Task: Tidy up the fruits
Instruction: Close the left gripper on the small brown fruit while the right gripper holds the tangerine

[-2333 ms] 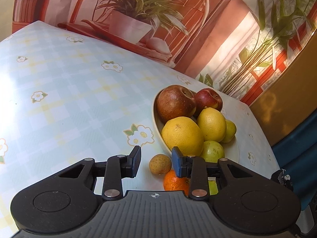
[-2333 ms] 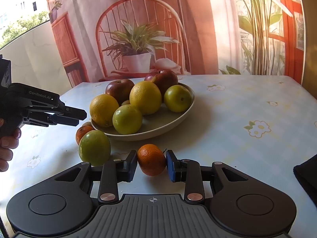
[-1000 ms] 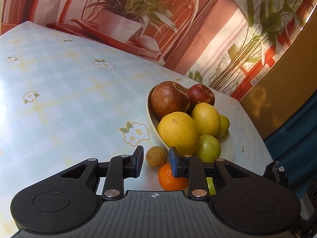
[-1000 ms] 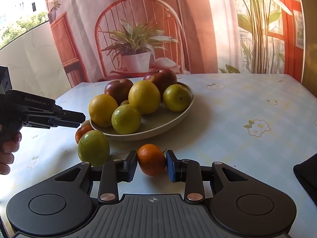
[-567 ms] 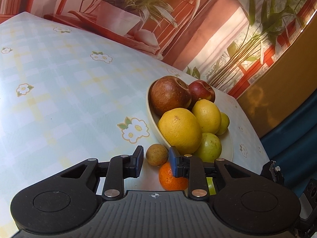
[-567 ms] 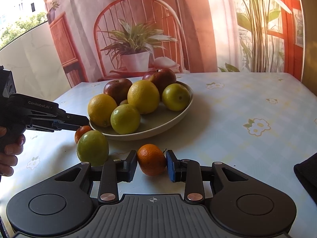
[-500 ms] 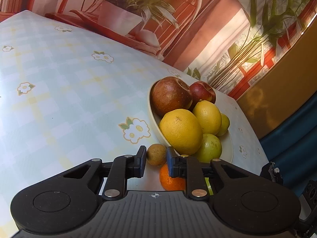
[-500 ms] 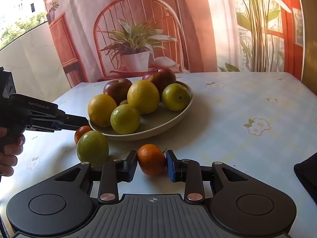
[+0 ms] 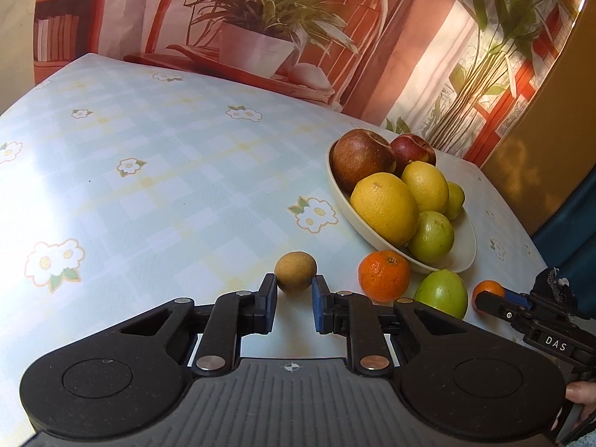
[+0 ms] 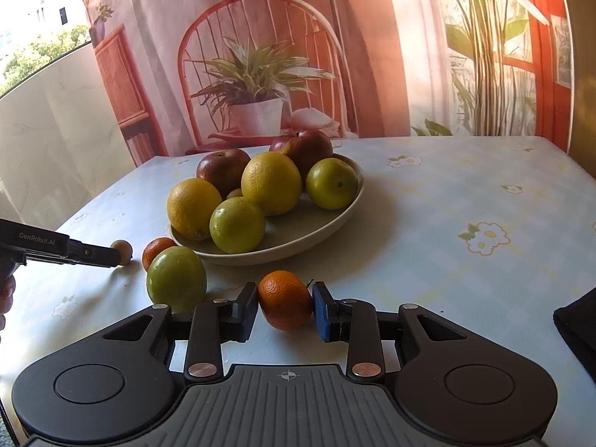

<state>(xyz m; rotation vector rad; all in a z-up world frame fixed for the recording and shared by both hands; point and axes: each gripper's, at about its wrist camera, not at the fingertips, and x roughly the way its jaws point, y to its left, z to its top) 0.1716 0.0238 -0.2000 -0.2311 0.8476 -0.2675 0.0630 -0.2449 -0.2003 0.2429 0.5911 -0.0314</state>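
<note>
Two hand-held grippers at a table spread with a pale blue checked, flower-printed tablecloth [image 10: 428, 223]. The left gripper [image 9: 294, 292] is clamped on a small round tan-brown fruit [image 9: 295, 271], pinched at the very tips of its pads, left of the bowl and low over the cloth; whether it is lifted clear cannot be told. The right gripper [image 10: 285, 307] is clamped on a small orange mandarin [image 10: 285, 299] near the bowl's front edge. The shallow cream oval bowl [image 10: 298, 247] already holds two red apples, two yellow citrus and two yellow-green fruits. Outside it remain a second orange mandarin [image 9: 383, 275] and a large green round fruit [image 10: 176, 284], both just beside the rim. By this reading, four fruits are not yet in the bowl, two of them in hand.
</note>
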